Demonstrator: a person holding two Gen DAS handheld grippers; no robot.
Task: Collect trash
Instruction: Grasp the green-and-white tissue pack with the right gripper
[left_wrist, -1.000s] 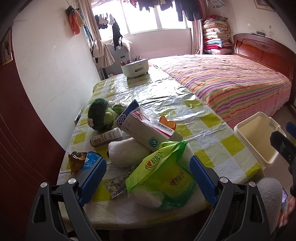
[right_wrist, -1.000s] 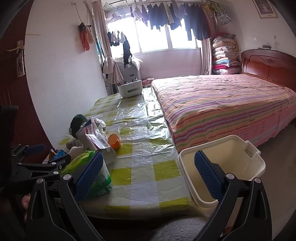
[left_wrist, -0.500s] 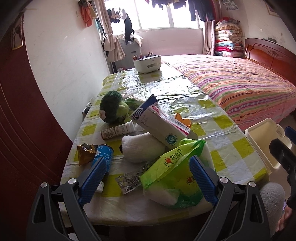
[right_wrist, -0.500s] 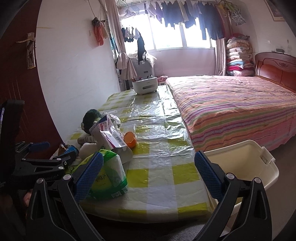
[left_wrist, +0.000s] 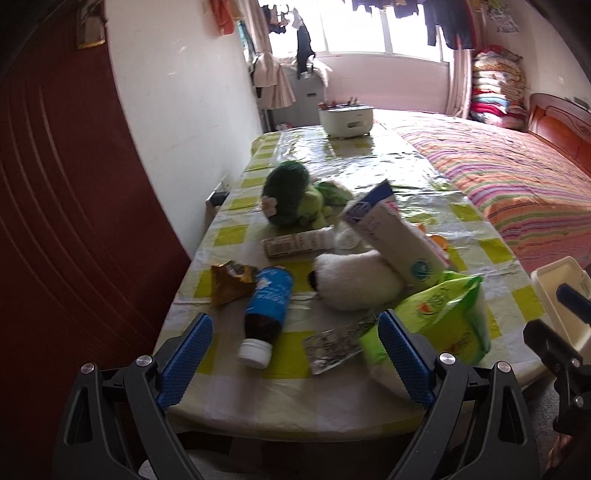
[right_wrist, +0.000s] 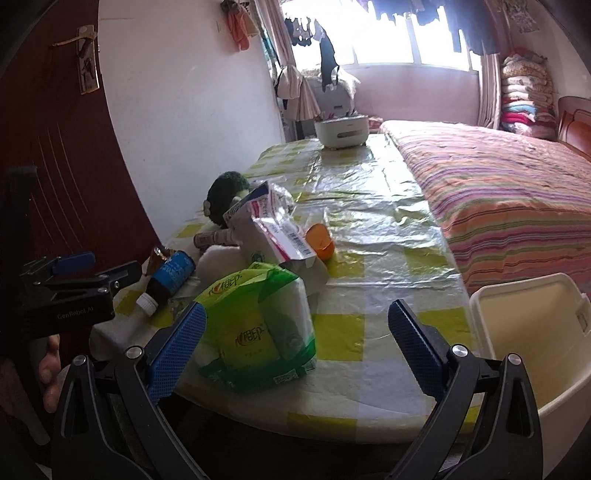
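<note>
With both sets of tongs spread wide and holding nothing, the collecting looks not yet begun. The cream bin (right_wrist: 532, 332) at the lower right of the right wrist view appears bare inside, and every bit of clutter sits on the worktop (left_wrist: 369, 155).

The left tongs (left_wrist: 295, 354) frame the blue bottle (left_wrist: 269, 302) at centre-bottom of the left wrist view. It lies on its side, long axis running up the frame with a slight lean, white cap toward the camera, base toward the crumpled brown wrapper (left_wrist: 231, 278) just beside it. A silvery blister sheet (left_wrist: 332, 343) lies flat to its right, though blur makes it hard to be sure.

The right tongs (right_wrist: 295, 350) straddle the green tissue pack (right_wrist: 258, 328) in the lower centre. Behind it stands the tilted carton (right_wrist: 273, 236), top pointing to the upper left, with an orange cup (right_wrist: 320, 240) beside it. All left to do, then.
</note>
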